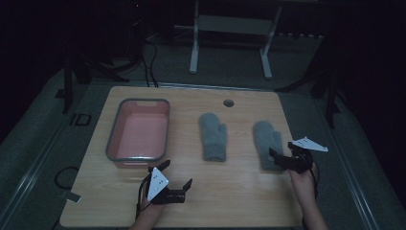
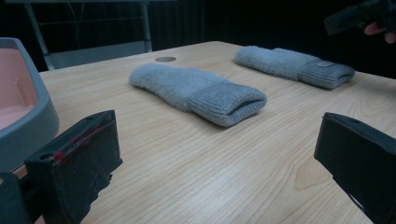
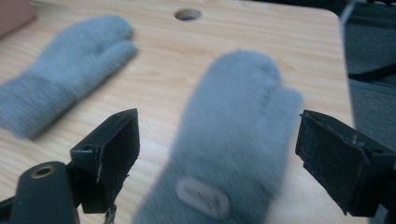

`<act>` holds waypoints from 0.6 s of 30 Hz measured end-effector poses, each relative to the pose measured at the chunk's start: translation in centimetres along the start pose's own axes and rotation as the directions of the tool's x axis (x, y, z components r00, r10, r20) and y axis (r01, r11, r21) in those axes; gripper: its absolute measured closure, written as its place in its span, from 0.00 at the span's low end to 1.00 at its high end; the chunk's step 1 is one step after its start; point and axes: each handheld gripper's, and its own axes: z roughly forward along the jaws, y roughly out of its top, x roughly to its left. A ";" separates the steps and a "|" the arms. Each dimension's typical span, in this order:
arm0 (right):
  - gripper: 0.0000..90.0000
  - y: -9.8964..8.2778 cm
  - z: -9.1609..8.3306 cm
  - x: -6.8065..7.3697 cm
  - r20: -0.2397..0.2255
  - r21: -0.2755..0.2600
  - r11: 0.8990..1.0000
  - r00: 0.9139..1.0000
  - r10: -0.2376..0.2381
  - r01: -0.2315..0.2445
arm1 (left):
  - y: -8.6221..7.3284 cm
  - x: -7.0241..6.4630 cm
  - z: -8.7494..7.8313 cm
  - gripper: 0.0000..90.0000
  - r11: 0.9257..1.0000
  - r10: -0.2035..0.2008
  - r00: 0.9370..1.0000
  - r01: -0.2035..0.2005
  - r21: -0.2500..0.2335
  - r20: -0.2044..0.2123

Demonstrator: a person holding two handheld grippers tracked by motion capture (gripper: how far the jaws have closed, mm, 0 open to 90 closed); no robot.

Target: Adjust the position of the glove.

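Dim room, pale wooden tabletop [image 1: 230, 182]. Left claw [image 1: 177, 175] low over the near edge, jaws spread wide and empty, grey three-cornered plate on top. Just beyond it and slightly to its left, a grey-rimmed tub [image 1: 138, 132] with a pink inside, near corner close to the jaw. Ahead of the left claw and off to its right, a grey mitten [image 1: 213, 136] flat on the wood, ribbed cuff toward the claw, tip pointing away; seen in the left gripper view with cuff opening facing the camera [image 2: 201, 91].

Right claw [image 1: 282, 155] at the cuff end of a second grey mitten [image 1: 268, 141], jaws parted on either side of the cuff, nothing clamped. In the right gripper view, that mitten [image 3: 233, 135] blurred between the two open jaws, small oval label near the cuff, thumb toward the right jaw. Round hole [image 1: 228, 103] in the tabletop far beyond both claws. Other mitten well apart to the right claw's left.
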 end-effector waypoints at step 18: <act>0.15 4.7 3.5 4.4 -0.096 -0.026 0.997 0.993 -0.069 0.067 | 0.0 0.0 -0.1 0.01 1.000 -0.001 1.000 0.001 0.001 0.002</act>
